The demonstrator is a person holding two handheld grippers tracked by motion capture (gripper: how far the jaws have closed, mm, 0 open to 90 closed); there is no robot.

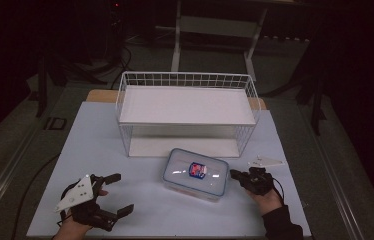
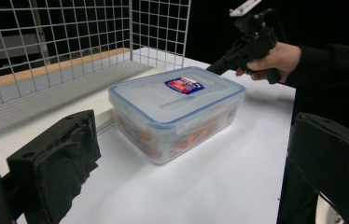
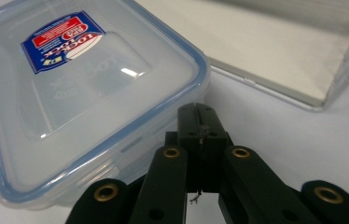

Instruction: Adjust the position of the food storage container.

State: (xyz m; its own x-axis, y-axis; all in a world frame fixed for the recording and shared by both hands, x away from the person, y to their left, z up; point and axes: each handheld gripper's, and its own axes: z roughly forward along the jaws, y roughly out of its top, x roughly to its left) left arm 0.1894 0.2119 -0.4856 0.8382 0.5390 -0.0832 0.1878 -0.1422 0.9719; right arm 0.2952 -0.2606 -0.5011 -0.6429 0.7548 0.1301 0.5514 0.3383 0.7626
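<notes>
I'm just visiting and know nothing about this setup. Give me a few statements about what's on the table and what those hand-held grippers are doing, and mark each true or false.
1. The plastic container has its lid on. True.
2. The left hand-held gripper is clamped on the container. False: its jaws stand wide open, apart from the container.
3. The right hand-held gripper has its jaws closed together, right beside the container's edge. True.
4. The container sits on the top shelf of the white wire rack. False: it sits on the table, in front of the rack.
5. The sticker on the lid is red and blue. True.
</notes>
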